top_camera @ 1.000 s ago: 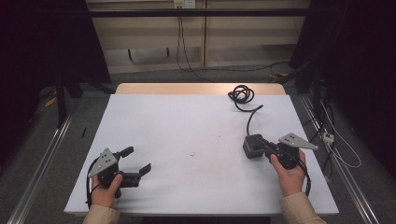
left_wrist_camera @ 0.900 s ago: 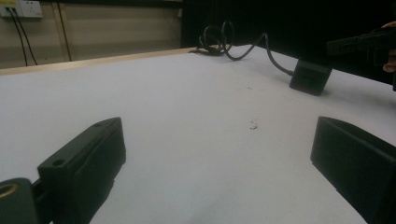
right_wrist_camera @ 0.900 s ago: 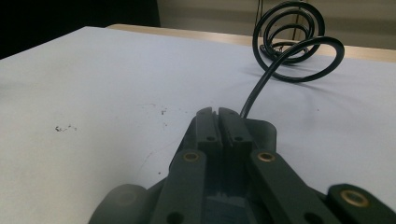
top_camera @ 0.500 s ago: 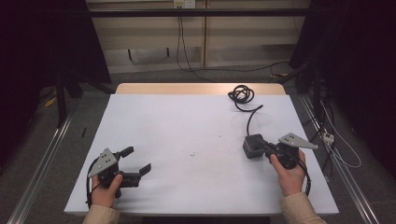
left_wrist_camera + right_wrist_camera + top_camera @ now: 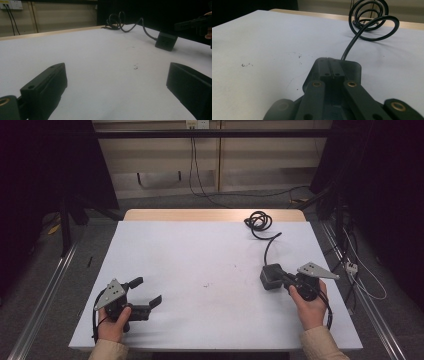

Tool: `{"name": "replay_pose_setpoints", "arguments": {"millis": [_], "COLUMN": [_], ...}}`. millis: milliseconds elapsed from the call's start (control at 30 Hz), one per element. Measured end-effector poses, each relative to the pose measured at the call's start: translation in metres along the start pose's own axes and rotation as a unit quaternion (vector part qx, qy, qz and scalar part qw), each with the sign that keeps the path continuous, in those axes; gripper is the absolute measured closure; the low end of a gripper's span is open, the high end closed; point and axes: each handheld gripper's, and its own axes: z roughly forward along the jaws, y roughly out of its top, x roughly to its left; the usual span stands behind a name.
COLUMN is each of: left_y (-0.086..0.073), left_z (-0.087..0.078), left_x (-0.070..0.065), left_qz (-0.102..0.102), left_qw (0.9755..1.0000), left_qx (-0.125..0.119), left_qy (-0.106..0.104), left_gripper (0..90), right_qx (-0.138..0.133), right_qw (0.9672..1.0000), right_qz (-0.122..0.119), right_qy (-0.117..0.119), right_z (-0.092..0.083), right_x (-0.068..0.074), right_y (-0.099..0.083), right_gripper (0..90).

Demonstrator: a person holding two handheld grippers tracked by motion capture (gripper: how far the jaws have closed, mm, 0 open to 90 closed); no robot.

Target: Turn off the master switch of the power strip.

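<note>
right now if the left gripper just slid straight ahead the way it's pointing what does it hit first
Probably nothing close: the left gripper faces bare white table. Farther along that line sits the black power adapter, a little to the right, so it might pass clear; depth is hard to judge.

The table (image 5: 210,260) is evenly and softly lit from above, with faint shadows and no glare. Around the table the room is dark. Near jaws are blurred in both gripper views.
</note>
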Motion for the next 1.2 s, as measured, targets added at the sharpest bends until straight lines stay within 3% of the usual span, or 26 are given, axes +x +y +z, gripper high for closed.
{"name": "replay_pose_setpoints", "arguments": {"millis": [1200], "left_y": [0.0003], "left_z": [-0.001], "left_x": [-0.0001], "left_qz": [-0.001], "left_qw": [1.0], "left_qx": [0.0], "left_qy": [0.003], "left_gripper": [3.0], "right_qx": [0.008], "right_qw": [0.9998], "right_qz": [-0.008], "right_qy": [-0.015], "right_z": [0.005], "right_x": [-0.0022], "right_y": [-0.0018], "right_gripper": [90.0]}}
